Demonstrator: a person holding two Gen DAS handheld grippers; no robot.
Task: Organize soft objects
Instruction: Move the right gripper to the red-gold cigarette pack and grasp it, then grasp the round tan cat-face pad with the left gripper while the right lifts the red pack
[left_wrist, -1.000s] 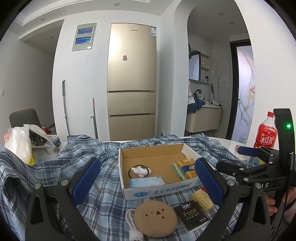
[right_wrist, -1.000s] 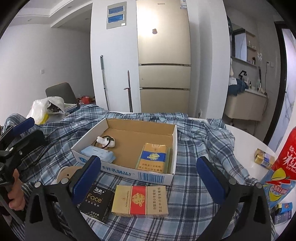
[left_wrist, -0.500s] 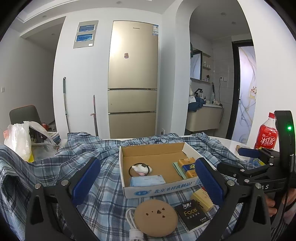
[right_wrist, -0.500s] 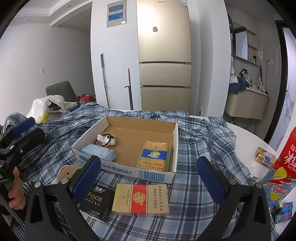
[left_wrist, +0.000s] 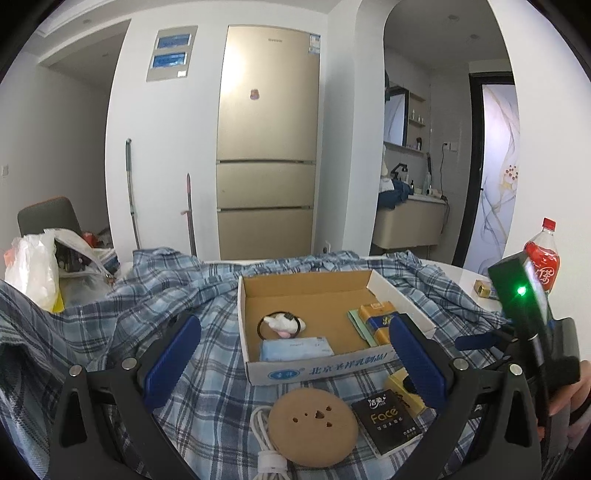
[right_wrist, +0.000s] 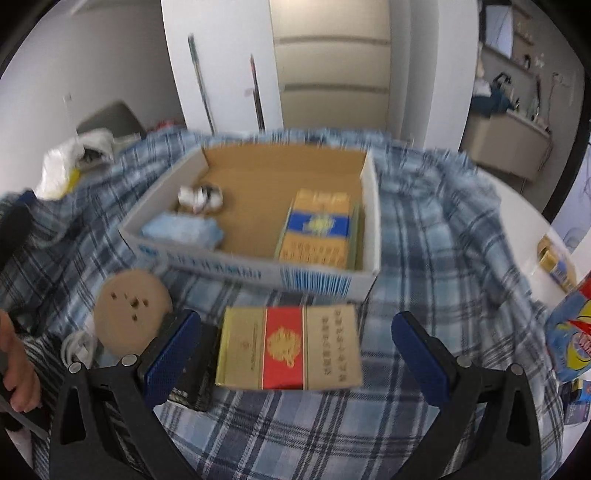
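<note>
The right claw (right_wrist: 293, 363) hangs spread wide and empty, just over a gold-and-red carton (right_wrist: 290, 349) lying flat on the plaid cloth (right_wrist: 424, 258) near the counter's front edge. The left claw (left_wrist: 291, 363) is likewise spread, holding nothing, above a round tan disc (left_wrist: 313, 430) and a black "Face" pack (left_wrist: 386, 421). Beyond them sits the cardboard box (left_wrist: 255, 365), holding a blue tissue pack (left_wrist: 295, 347), a small plush toy (left_wrist: 282, 325) and a yellow-and-blue carton (right_wrist: 317, 229). A red soda bottle (left_wrist: 543, 262) stands toward the counter's right edge.
</note>
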